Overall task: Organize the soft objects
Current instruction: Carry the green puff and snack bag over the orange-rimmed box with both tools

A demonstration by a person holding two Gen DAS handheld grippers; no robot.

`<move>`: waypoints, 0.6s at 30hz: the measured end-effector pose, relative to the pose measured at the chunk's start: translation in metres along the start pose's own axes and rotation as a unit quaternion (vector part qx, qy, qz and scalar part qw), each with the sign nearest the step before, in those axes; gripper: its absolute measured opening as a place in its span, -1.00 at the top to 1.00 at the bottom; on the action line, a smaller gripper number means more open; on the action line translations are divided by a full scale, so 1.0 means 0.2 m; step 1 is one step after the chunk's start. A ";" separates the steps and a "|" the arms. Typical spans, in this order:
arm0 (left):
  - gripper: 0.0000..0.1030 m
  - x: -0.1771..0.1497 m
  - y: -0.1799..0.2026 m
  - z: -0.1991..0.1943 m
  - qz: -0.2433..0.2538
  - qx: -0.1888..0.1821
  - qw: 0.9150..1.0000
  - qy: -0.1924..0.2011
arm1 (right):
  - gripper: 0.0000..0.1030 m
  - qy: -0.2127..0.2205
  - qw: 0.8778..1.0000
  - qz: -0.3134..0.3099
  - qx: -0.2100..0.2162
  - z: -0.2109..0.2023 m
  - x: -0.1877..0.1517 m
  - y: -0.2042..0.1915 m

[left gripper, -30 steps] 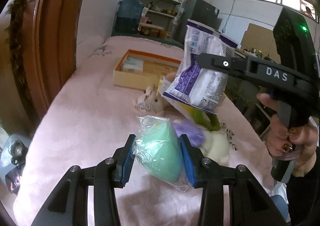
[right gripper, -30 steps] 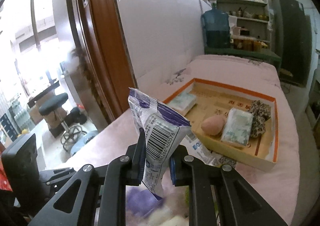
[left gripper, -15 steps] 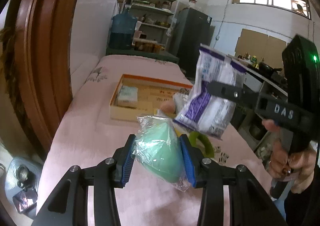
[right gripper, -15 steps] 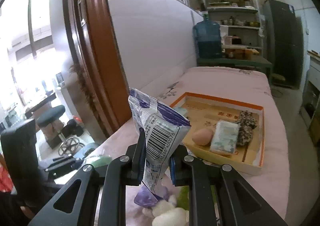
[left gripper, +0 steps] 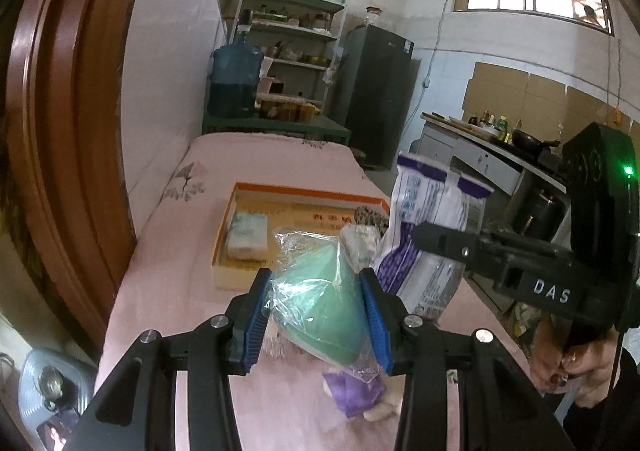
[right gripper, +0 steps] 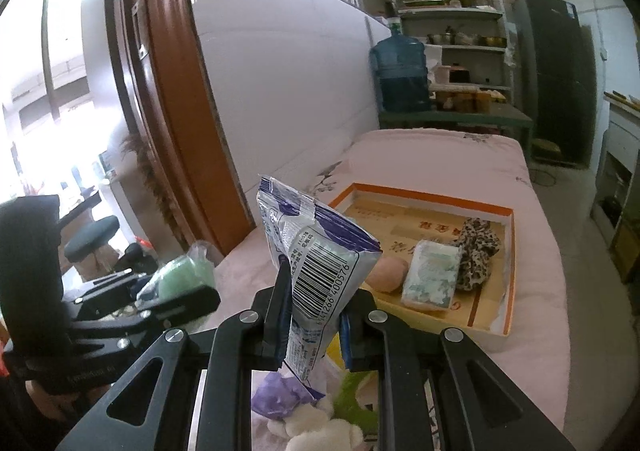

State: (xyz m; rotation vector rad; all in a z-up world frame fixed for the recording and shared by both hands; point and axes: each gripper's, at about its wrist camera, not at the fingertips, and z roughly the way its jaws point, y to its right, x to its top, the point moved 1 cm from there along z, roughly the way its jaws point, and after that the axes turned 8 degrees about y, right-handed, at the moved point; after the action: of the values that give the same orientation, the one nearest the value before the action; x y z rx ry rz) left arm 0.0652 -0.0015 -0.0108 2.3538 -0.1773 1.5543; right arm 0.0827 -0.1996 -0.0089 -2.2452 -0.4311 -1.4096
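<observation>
Left hand-held gripper (left gripper: 316, 315) clamped on a green teardrop-shaped sponge in clear wrap (left gripper: 320, 311), blue pads (left gripper: 256, 325) pressing both its sides, carried in the air above a pink-covered bed (left gripper: 168, 291). Right hand-held gripper (right gripper: 314, 325) closed narrow on a white-and-purple plastic packet (right gripper: 316, 263), barcode facing the camera, held upright off the bed. Ahead, resting on the pink cover: an orange-rimmed box (right gripper: 510, 271). Inside it: a peach-coloured round sponge (right gripper: 386, 273), a pale tissue pack (right gripper: 430, 279) just beside that, a leopard-print cloth piece (right gripper: 476, 251) touching the pack's far side, and another small pale pack (left gripper: 246, 235) in the left corner. Below the grippers, on the bed: a purple soft item (right gripper: 276, 399), a white plush (right gripper: 316, 427) and something green (right gripper: 356, 399), bunched together. At the far right of the left view, a hand (left gripper: 576, 367) gripping the right tool's handle.
</observation>
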 end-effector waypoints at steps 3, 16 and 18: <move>0.15 0.05 0.01 0.02 0.004 -0.004 1.000 0.007 | 0.62 0.001 1.000 0.008 -0.001 0.01 0.01 0.02; 0.15 0.20 0.06 0.15 0.027 -0.009 0.999 0.019 | 0.62 0.005 1.000 0.021 -0.012 0.05 0.08 0.10; 0.15 0.21 0.06 0.17 0.025 -0.009 0.999 0.019 | 0.62 0.003 1.000 0.023 -0.013 0.06 0.09 0.12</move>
State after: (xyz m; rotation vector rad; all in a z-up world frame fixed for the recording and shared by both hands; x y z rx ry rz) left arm 0.1090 -0.0208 0.0175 2.3204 -0.2417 1.6114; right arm 0.1105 -0.2125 -0.0020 -2.2575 -0.3579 -1.4052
